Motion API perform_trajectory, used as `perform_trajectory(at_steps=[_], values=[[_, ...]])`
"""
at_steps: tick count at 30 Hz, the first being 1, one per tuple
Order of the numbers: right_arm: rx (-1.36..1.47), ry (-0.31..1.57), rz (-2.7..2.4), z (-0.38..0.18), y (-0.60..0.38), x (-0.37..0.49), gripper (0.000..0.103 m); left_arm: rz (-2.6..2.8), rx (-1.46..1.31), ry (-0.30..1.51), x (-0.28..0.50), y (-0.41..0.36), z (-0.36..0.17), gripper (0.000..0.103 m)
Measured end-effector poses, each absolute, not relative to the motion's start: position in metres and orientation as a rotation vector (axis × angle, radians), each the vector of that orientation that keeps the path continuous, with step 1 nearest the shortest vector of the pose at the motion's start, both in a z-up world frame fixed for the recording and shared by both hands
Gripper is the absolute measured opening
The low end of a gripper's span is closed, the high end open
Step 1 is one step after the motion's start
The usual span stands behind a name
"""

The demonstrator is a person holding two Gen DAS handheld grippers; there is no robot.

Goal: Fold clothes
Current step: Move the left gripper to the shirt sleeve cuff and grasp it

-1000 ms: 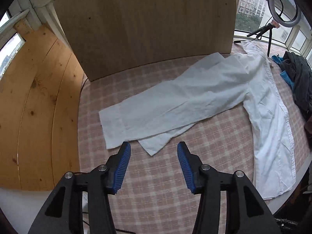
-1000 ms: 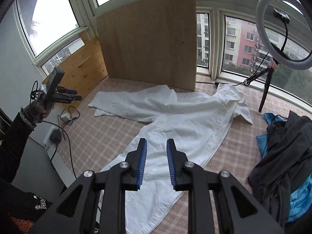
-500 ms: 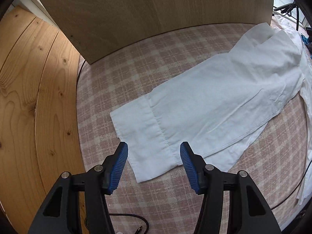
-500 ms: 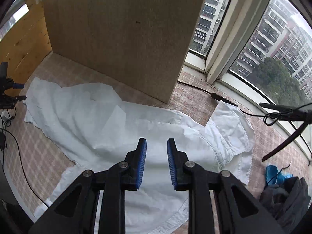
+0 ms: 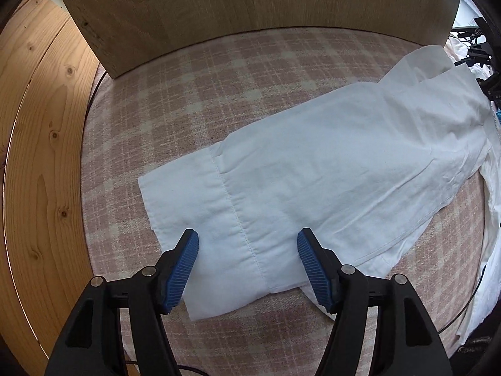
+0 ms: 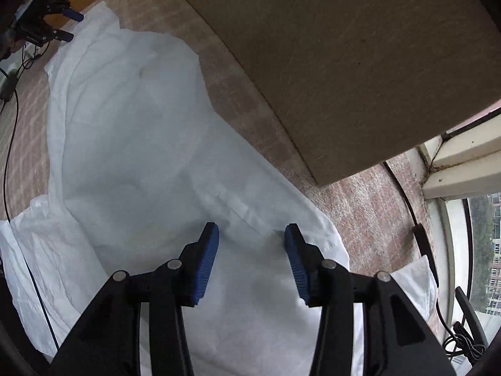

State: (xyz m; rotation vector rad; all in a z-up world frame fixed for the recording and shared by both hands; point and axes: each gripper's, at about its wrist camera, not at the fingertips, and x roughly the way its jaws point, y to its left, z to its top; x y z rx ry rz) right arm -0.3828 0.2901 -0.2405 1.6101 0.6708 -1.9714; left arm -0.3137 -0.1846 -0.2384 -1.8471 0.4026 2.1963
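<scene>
Both grippers have dropped much closer to the cloth than a second ago, and each has spread its jaws wider.

From the left wrist, the left gripper [image 5: 248,257] points straight down over the cuff end of a sleeve of the white shirt [image 5: 328,172]. Its blue pads [image 5: 183,269] stand well apart and are opening, one over the cuff and the other over the sleeve past the stitched seam; whether the tips touch the fabric I cannot tell. That sleeve lies flat on the pink checked cover [image 5: 219,81], running off to the right, with the upright wooden board [image 5: 250,3] behind it and pine panelling [image 5: 40,156] at the left.

From the right wrist, the right gripper [image 6: 251,252] hangs over the shirt near its edge beside the same board [image 6: 360,62]. Its jaws are apart and opening, with cloth below them (nothing pinched). Far off at upper left, the other gripper [image 6: 62,26] shows above the sleeve's end.
</scene>
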Motion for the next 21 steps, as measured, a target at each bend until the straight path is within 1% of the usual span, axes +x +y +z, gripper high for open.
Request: perform_trajectory(at_steps=[1, 3, 4, 7, 11, 13, 15, 16, 17, 19, 21], values=[[1.61, 0.662, -1.963, -0.242, 0.292, -0.383, 0.043, 2.196, -1.851, 0.398, -0.313, -0.185, -0.238, 0.066], [1.612, 0.636, -1.956, -0.243, 0.294, -0.38, 0.024, 2.199, -1.856, 0.394, -0.312, -0.184, -0.238, 0.067], [1.589, 0.671, -1.975, -0.24, 0.293, -0.373, 0.002, 2.202, -1.856, 0.393, -0.312, -0.184, -0.238, 0.069], [1.516, 0.773, -2.032, -0.231, 0.29, -0.354, 0.002, 2.213, -1.858, 0.358, -0.31, -0.187, -0.238, 0.072], [1.451, 0.635, -2.363, -0.204, 0.329, -0.364, 0.002, 2.22, -1.857, 0.336, -0.306, -0.188, -0.237, 0.074], [1.535, 0.513, -2.37, -0.213, 0.346, -0.374, 0.002, 2.214, -1.86, 0.349, -0.305, -0.186, -0.235, 0.074], [1.576, 0.72, -2.354, -0.228, 0.335, -0.374, 0.005, 2.208, -1.863, 0.362, -0.304, -0.185, -0.234, 0.074], [1.597, 0.797, -2.332, -0.234, 0.329, -0.374, 0.008, 2.205, -1.865, 0.369, -0.303, -0.184, -0.233, 0.073], [1.597, 0.822, -2.34, -0.233, 0.327, -0.374, 0.009, 2.211, -1.861, 0.4, -0.3, -0.183, -0.229, 0.07], [1.574, 0.728, -2.396, -0.22, 0.33, -0.373, 0.009, 2.226, -1.848, 0.477, -0.294, -0.182, -0.22, 0.068], [1.54, 0.561, -2.432, -0.202, 0.331, -0.369, 0.01, 2.258, -1.83, 0.484, -0.289, -0.19, -0.207, 0.068]])
